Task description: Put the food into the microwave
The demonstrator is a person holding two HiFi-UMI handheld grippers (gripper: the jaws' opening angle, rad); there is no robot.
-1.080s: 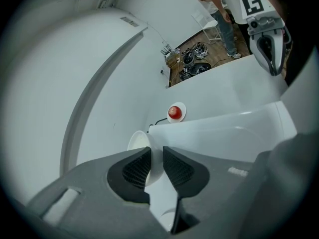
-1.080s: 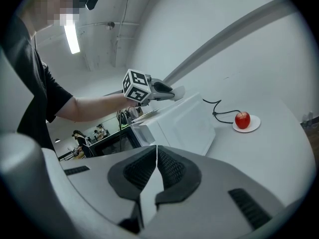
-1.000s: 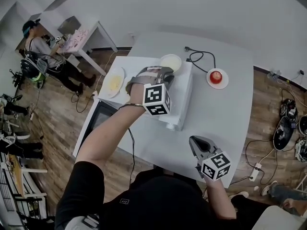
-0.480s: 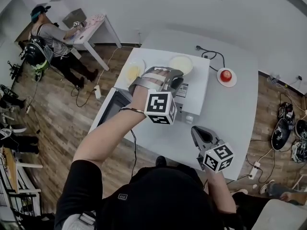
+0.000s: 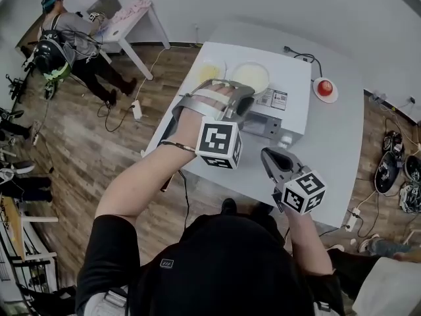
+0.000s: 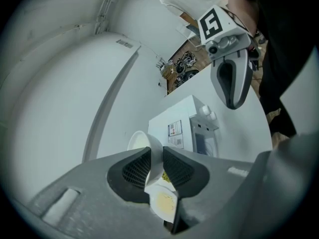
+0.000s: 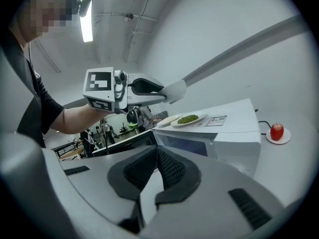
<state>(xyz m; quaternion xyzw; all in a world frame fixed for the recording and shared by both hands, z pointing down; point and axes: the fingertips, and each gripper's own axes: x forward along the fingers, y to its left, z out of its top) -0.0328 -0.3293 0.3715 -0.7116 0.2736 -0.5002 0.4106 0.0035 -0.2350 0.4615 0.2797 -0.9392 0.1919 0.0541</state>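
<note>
My left gripper (image 5: 242, 97) is shut on the wall of a small white bowl (image 5: 250, 76) and holds it in the air above the white microwave (image 5: 293, 84). In the left gripper view the bowl (image 6: 135, 141) sticks out past the pads (image 6: 133, 171), pale inside. On the microwave's top lie a plate of yellow food (image 5: 208, 70) and a plate of green food (image 7: 188, 119). The microwave's door (image 7: 124, 144) stands open to the left. My right gripper (image 5: 268, 155) is shut and empty, near the microwave's knob (image 5: 284, 139).
A red apple on a small plate (image 5: 324, 88) sits on the white table (image 5: 335, 170) right of the microwave, with a black cable (image 5: 304, 58) behind. A person works at a desk far left (image 5: 66, 38). Gear and cables lie on the floor at right (image 5: 395, 170).
The left gripper has carried the bowl leftward and higher over the microwave's top. The right gripper has risen from the table's front to beside the microwave's knob. The whole view has pulled back.
</note>
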